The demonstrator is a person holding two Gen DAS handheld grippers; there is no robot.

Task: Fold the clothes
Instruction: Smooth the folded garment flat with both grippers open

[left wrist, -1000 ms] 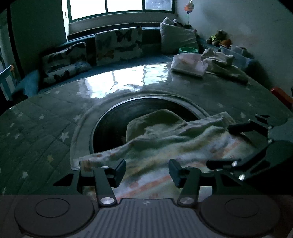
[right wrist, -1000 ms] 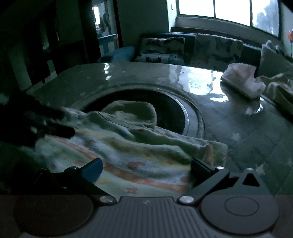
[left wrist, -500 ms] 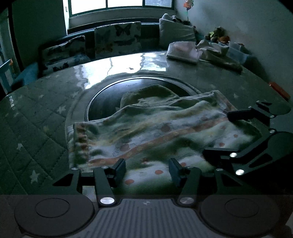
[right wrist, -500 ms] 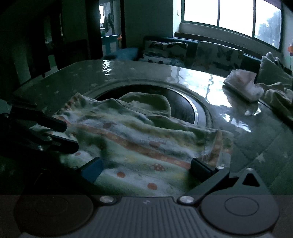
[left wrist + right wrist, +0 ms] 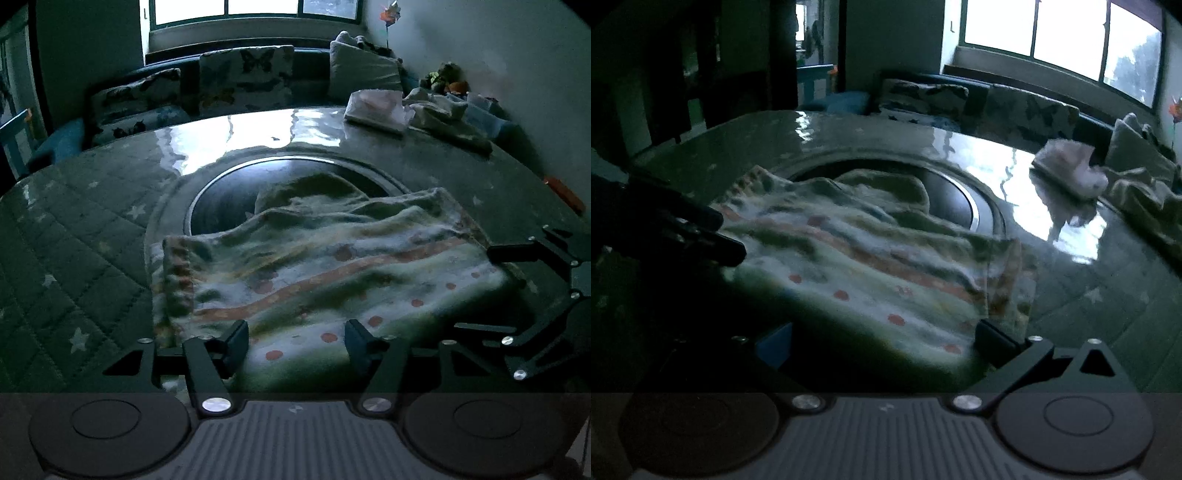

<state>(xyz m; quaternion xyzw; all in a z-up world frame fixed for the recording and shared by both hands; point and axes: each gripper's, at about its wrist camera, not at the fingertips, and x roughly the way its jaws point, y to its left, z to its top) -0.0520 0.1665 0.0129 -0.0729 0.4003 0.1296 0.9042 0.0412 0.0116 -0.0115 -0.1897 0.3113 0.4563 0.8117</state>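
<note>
A dim room with a glossy round tabletop point(image 5: 110, 229) that has a dark circular inset. A striped, dotted cloth point(image 5: 332, 266) lies rumpled across it. The left tongs point(image 5: 295, 345) and right tongs point(image 5: 882, 341) both stand released, empty, at its near edge. A likely risk: grabbing one layer only, so the fold skews.

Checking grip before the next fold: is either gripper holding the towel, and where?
Neither: left gripper and right gripper are open over the towel's near edge.
</note>
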